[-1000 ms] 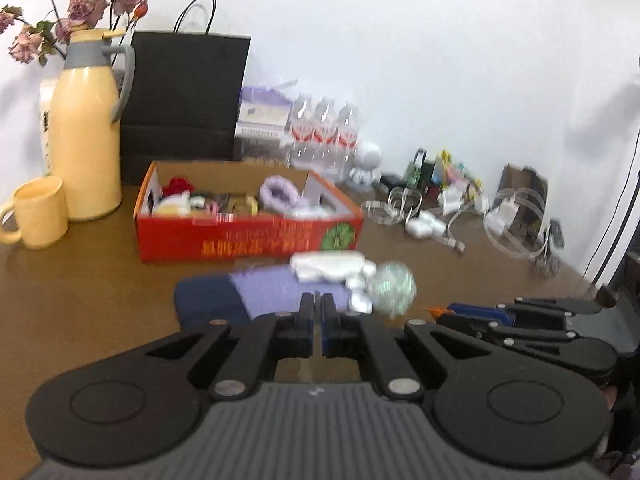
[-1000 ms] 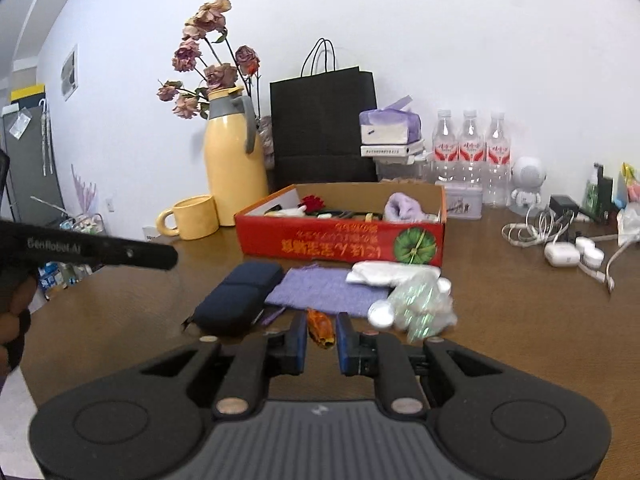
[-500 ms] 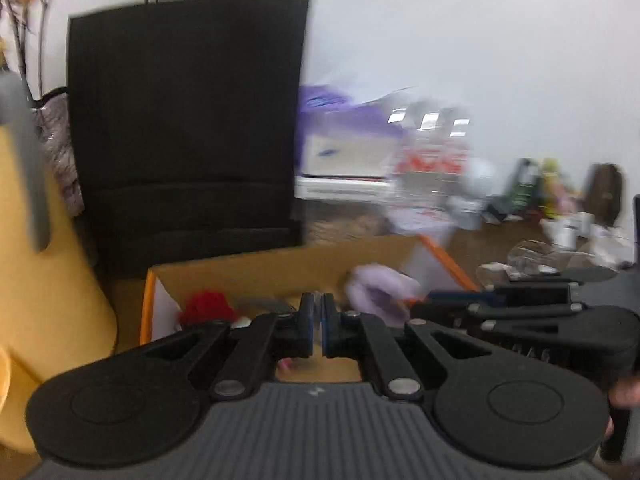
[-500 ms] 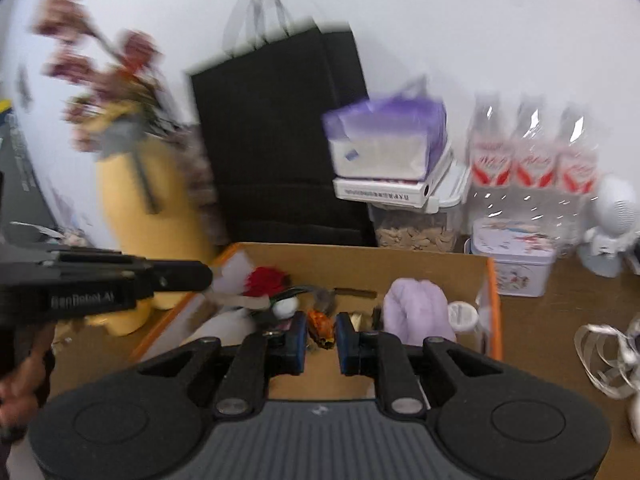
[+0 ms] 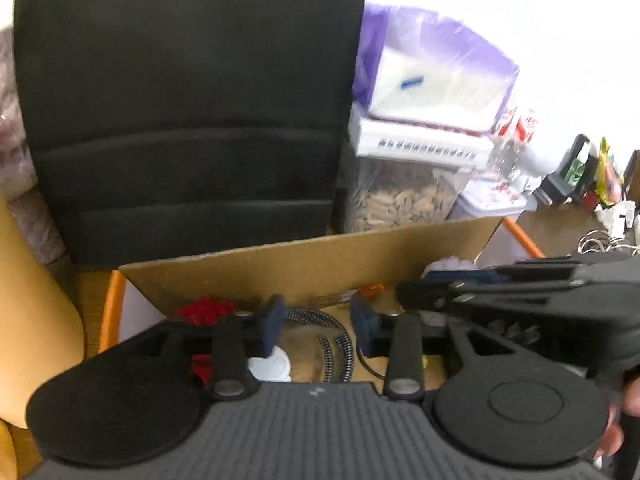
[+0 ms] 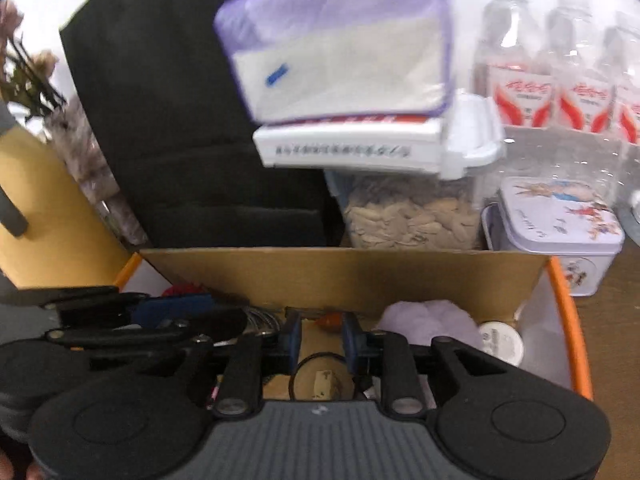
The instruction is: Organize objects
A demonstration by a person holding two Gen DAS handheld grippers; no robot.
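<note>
Both grippers hang over the open orange-edged cardboard box (image 5: 304,268) (image 6: 348,276). My left gripper (image 5: 318,326) is open and empty above a braided cable (image 5: 332,344) and a white disc (image 5: 269,368). My right gripper (image 6: 320,336) is open; a small orange item (image 6: 329,322) lies in the box just past its fingertips, and it also shows in the left wrist view (image 5: 371,289). A red flower-like object (image 5: 204,310), a purple soft bundle (image 6: 428,316) and a white round lid (image 6: 500,342) lie in the box.
Behind the box stand a black paper bag (image 5: 188,92), a purple tissue pack (image 6: 340,52) on a clear container of seeds (image 6: 408,216), water bottles (image 6: 560,80) and a tin (image 6: 556,224). A yellow jug (image 6: 36,208) stands at left.
Both grippers moved forward from the table's front to over the box. Both opened. The orange item left the right gripper's fingers and lies in the box.
</note>
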